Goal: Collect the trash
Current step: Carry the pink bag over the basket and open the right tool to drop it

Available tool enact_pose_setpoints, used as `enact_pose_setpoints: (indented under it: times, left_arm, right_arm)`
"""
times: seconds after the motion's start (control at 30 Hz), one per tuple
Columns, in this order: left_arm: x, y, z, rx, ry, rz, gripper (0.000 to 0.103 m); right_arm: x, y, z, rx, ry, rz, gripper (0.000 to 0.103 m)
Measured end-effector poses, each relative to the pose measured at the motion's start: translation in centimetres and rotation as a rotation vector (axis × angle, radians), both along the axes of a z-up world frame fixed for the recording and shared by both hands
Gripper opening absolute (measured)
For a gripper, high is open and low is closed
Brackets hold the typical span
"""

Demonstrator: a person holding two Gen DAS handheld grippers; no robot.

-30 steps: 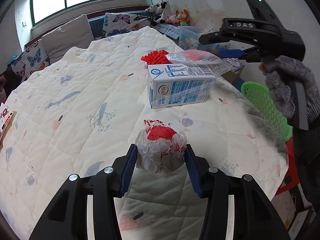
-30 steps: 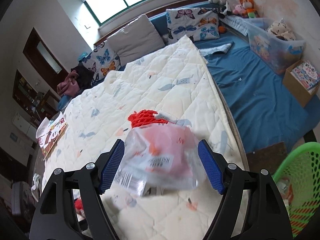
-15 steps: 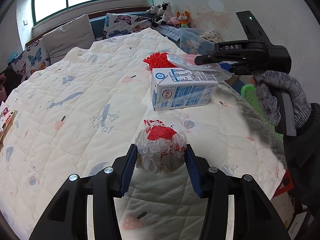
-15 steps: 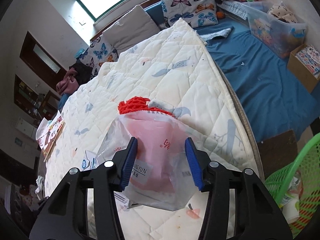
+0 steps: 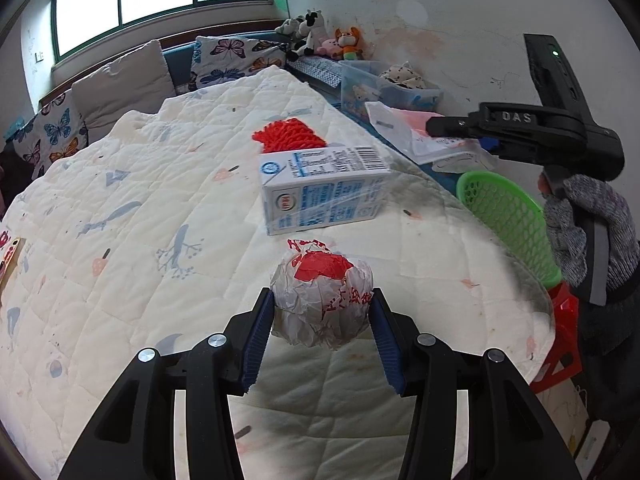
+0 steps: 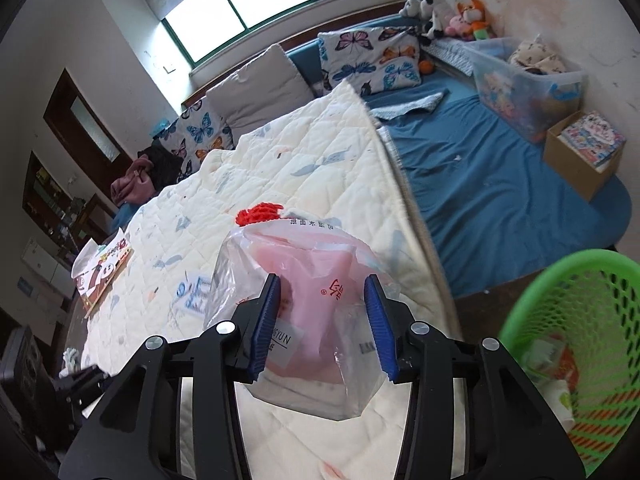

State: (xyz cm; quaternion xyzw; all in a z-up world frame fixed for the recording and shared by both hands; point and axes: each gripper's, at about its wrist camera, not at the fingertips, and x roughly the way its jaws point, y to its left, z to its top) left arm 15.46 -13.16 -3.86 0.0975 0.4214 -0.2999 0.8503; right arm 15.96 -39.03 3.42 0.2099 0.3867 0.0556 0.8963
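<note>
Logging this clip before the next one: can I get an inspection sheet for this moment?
Surface: quilted cream bedspread, stained near the edge.
Job's things: crumpled paper wrapper; clear plastic bag with pink contents; milk carton lying on its side; red knitted item behind it; green mesh basket beside the bed, some trash inside.
Clutter: picture book at the bed's far edge.
Grippers: left hand-held gripper shut on the wrapper; right hand-held gripper shut on the bag, held clear of the bedspread.
Cables: nothing seen.
Surroundings: butterfly pillows, plush toys, storage bin.
</note>
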Motion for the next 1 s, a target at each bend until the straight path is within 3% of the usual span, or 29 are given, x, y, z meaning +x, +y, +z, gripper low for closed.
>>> enact_pose_setpoints:
  times: [0.27, 0.6, 1.0]
  left_arm:
    - [-1.3, -3.3, 0.7, -0.01, -0.005, -0.073, 0.047]
    - [-3.0, -8.3, 1.5, -0.002, -0.024, -0.171, 0.047]
    - [-3.8, -13.2, 2.0, -0.003, -0.019, -0.249, 0.047]
  right_arm:
    - [-5.6, -4.1, 0.0, -0.02, 0.007, -0.087, 0.044]
    - [-12.2, -11.6, -3.1, -0.047, 0.098, -0.269, 0.044]
    - [-15.8, -16.2, -6.0, -0.09, 0.187, -0.408, 0.053]
